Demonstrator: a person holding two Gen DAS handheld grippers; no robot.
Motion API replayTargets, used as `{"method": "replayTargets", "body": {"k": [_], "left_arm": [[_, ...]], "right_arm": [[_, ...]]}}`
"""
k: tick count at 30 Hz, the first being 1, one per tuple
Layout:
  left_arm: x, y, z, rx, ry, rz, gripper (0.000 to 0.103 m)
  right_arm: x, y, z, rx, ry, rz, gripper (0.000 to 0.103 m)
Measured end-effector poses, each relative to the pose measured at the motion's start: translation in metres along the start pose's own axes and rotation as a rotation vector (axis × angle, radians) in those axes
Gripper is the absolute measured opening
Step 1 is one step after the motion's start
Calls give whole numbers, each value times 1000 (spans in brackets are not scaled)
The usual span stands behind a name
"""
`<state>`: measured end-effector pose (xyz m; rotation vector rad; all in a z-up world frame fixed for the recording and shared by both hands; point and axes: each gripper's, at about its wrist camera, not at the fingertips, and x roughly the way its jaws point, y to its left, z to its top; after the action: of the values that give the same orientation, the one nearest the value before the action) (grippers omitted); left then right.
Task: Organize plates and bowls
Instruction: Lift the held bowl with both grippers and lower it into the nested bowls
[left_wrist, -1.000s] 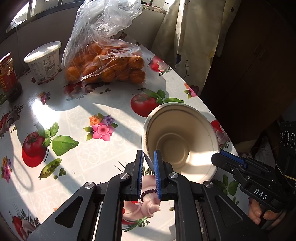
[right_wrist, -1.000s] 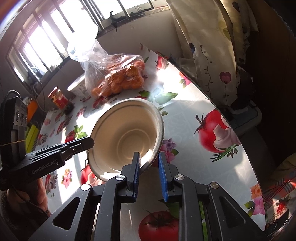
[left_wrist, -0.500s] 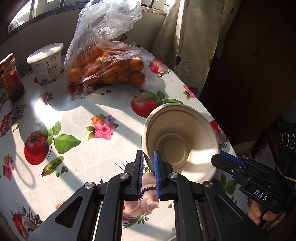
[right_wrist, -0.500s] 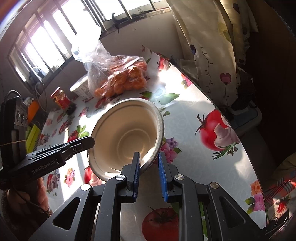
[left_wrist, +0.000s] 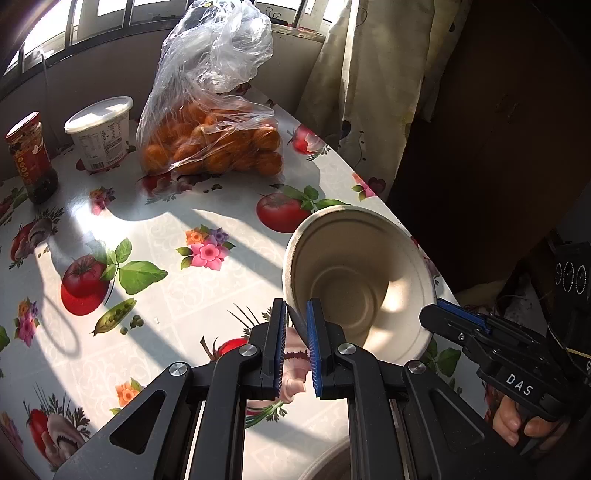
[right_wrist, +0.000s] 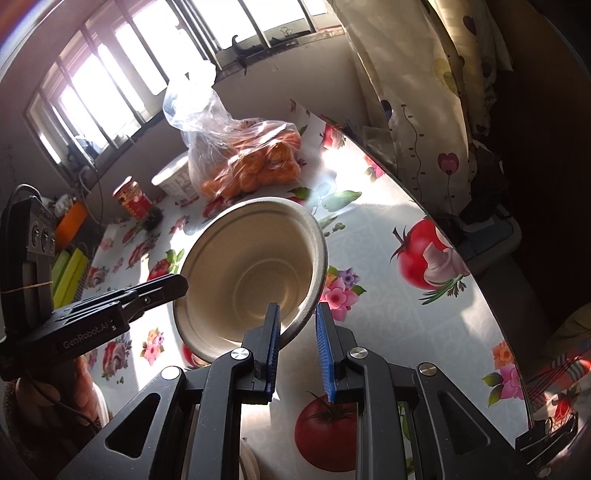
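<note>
Starting with the left wrist view: the left gripper (left_wrist: 295, 314) is clamped on the near-left rim of one beige moulded-fibre bowl (left_wrist: 354, 280), which is empty, tilted with its mouth toward the camera and held above the right edge of the round table in its tomato-and-flower oilcloth (left_wrist: 177, 288). The right gripper (left_wrist: 439, 314) meets the bowl's right rim, with a person's fingers (left_wrist: 517, 421) on its handle. At the far side stand three containers: one clear plastic bag of oranges (left_wrist: 214, 140), full and tied; one white lidded plastic tub (left_wrist: 101, 133), contents hidden; one red-labelled glass jar (left_wrist: 31, 158), dark inside. A pale rim of a second dish (left_wrist: 325, 461) shows at the bottom edge, mostly hidden. The middle and left of the tabletop lie bare; the table's right edge drops off beside a floral curtain (left_wrist: 354, 92) and dark cupboard.

Right wrist view: the right gripper (right_wrist: 297, 321) is closed on the bowl's (right_wrist: 251, 273) near-right rim, the wall pinched between its blue pads. The left gripper (right_wrist: 177, 286) holds the opposite rim at left. The bag (right_wrist: 247, 158), tub (right_wrist: 173, 182) and jar (right_wrist: 135, 197) sit far behind the bowl near the barred window (right_wrist: 110, 99). Bare oilcloth (right_wrist: 406, 314) extends right to the curved table edge.
</note>
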<state>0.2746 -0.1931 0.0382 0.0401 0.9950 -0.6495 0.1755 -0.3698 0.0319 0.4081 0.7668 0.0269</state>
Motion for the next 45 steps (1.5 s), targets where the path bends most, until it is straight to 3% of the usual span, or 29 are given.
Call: {"method": "replayTargets", "body": {"k": [30,45], "left_arm": [[-62,-13,-48,-19,-55,-10,12],[-77,-14,-76,-32,-61,-7,12]], "right_arm": [[-67,30,-48,-23,-49,42,19],[-82,40,-72,-18,-57,60,19]]}}
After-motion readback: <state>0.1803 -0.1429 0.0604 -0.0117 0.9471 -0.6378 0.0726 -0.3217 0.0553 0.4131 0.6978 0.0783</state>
